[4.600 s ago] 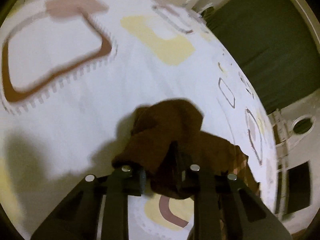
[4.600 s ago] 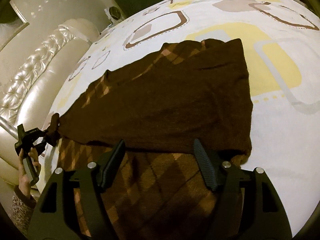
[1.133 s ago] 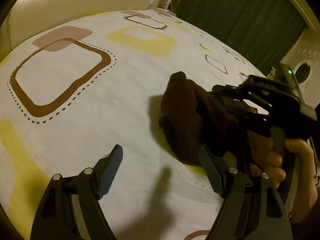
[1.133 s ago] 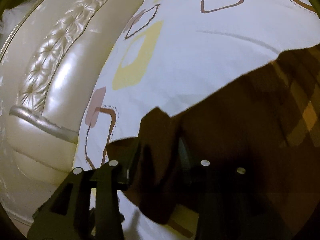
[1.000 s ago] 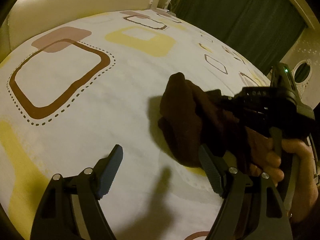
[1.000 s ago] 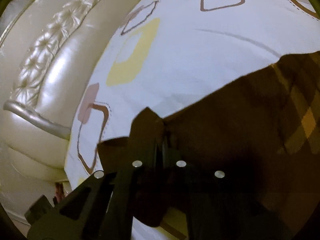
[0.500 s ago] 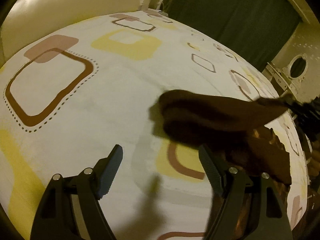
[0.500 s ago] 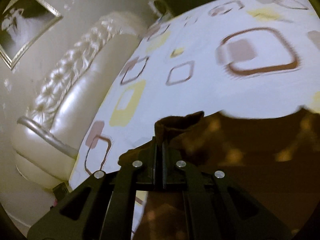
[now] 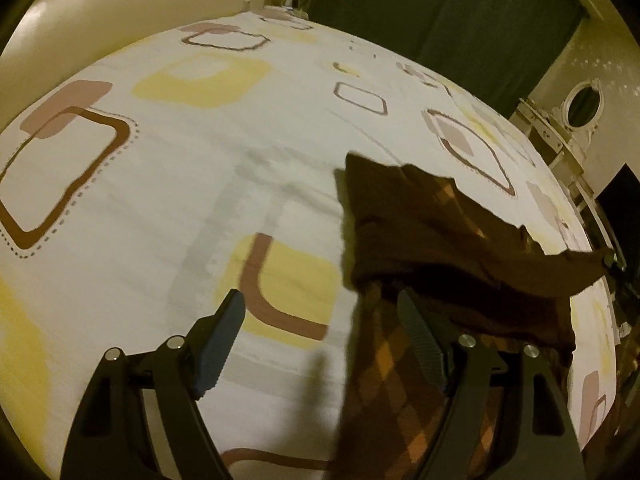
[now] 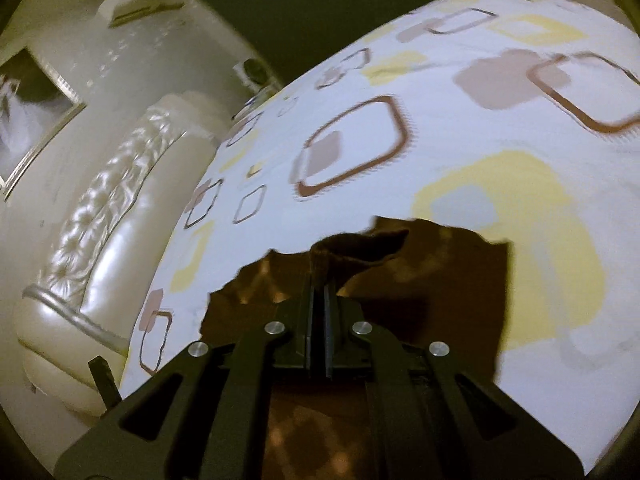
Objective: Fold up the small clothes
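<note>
A dark brown knitted garment [image 9: 432, 232] with an orange diamond pattern lies on the patterned bedsheet [image 9: 160, 184], stretched out toward the right edge of the left wrist view. My left gripper [image 9: 320, 316] hangs open above the sheet, its right finger over the garment's near edge and nothing between the pads. In the right wrist view my right gripper [image 10: 319, 280] is shut on a bunched fold of the brown garment [image 10: 360, 248], lifted off the bed, with the rest of the cloth hanging below the fingers.
A cream padded headboard [image 10: 100, 220] runs along one side of the bed. A dark green curtain [image 9: 440, 12] hangs behind it. White furniture with a round mirror [image 9: 584, 104] stands at the right. A framed picture [image 10: 28, 112] hangs on the wall.
My right gripper has pulled its fold of the garment far to the right and upward, stretching the cloth out across the bed. My left gripper stayed open and drifted sideways.
</note>
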A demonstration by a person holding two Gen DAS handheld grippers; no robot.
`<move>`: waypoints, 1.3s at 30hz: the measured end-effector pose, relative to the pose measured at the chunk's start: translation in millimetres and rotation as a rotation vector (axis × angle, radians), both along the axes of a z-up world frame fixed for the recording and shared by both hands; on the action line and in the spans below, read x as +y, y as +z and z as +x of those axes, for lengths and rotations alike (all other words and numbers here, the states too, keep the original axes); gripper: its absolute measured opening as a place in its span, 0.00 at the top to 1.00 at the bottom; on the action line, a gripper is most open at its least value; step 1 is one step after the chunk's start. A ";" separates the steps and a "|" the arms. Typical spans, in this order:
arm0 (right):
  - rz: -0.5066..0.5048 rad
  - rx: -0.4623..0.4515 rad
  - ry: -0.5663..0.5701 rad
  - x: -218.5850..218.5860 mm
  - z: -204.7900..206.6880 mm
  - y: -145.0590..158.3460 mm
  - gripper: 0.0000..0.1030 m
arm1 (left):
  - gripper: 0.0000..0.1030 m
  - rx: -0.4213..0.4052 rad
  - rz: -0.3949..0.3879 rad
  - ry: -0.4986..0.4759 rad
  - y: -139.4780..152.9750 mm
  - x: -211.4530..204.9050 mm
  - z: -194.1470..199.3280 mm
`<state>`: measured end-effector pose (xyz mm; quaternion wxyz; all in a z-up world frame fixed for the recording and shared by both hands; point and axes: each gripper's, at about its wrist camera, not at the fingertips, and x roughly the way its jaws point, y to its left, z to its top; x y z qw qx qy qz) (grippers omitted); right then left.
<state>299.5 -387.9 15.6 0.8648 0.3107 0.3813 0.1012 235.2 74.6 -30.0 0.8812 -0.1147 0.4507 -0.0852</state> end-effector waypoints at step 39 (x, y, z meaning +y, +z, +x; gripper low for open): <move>0.121 0.113 -0.113 -68.3 0.3 -89.7 0.76 | 0.24 0.081 -0.081 0.059 -40.6 -30.7 53.3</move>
